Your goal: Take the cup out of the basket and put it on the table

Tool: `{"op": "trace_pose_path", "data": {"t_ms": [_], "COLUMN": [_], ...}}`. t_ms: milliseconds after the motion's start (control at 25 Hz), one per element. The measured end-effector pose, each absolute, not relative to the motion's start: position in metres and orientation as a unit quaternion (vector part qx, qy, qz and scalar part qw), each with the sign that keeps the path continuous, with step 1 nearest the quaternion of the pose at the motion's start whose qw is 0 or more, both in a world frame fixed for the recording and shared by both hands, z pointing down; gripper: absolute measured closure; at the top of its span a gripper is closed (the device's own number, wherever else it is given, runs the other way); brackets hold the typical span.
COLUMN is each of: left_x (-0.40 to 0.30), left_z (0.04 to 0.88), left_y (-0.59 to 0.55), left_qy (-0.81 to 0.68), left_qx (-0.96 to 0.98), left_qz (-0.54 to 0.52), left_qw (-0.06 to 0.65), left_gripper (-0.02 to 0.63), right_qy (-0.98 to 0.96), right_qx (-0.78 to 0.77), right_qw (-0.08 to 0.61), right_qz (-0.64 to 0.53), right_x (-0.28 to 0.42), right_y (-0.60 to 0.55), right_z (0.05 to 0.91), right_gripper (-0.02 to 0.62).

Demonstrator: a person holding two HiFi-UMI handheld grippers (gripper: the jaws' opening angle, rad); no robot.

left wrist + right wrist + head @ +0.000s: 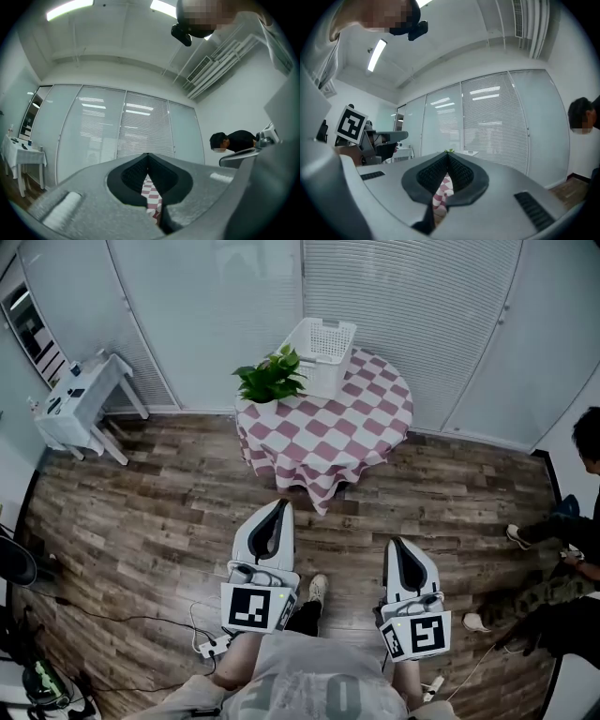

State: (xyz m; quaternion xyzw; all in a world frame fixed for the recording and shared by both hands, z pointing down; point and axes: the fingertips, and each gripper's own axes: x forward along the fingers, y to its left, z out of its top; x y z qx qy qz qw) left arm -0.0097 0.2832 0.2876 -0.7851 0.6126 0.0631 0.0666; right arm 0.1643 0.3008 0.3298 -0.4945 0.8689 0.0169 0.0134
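A white slatted basket (323,351) stands at the far edge of a round table (370,427) with a red and white checked cloth. The cup is hidden from every view. My left gripper (282,506) and right gripper (394,545) are held close to the body, well short of the table, tips pointing toward it. Both are shut with nothing between the jaws. In the left gripper view the left gripper (148,155) shows its tips touching, with checked cloth (152,197) in the gap below. The right gripper (448,154) looks the same in its own view.
A green potted plant (272,377) sits on the table beside the basket. A small white side table (80,409) stands at the far left. A person (567,549) sits on the wooden floor at the right. Cables and a power strip (214,646) lie by my feet.
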Motion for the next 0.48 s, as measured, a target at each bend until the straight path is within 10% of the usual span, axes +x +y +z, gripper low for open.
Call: {"op": "trace_pose_path", "data": {"t_ms": [480], "left_x": [-0.038], "left_z": [0.28], "left_y": [0.125], "left_qy": [0.61], "left_qx": [-0.788], "left_qz": [0.069], "left_qw": [0.059], "left_gripper": [0.603], "right_qy": [0.871], "right_qx": [-0.49], "right_qw": [0.015], "right_qz": [0.032], "right_x": [0.128], "right_y": [0.137], "right_z": [0.304], "right_gripper": [0.588]}}
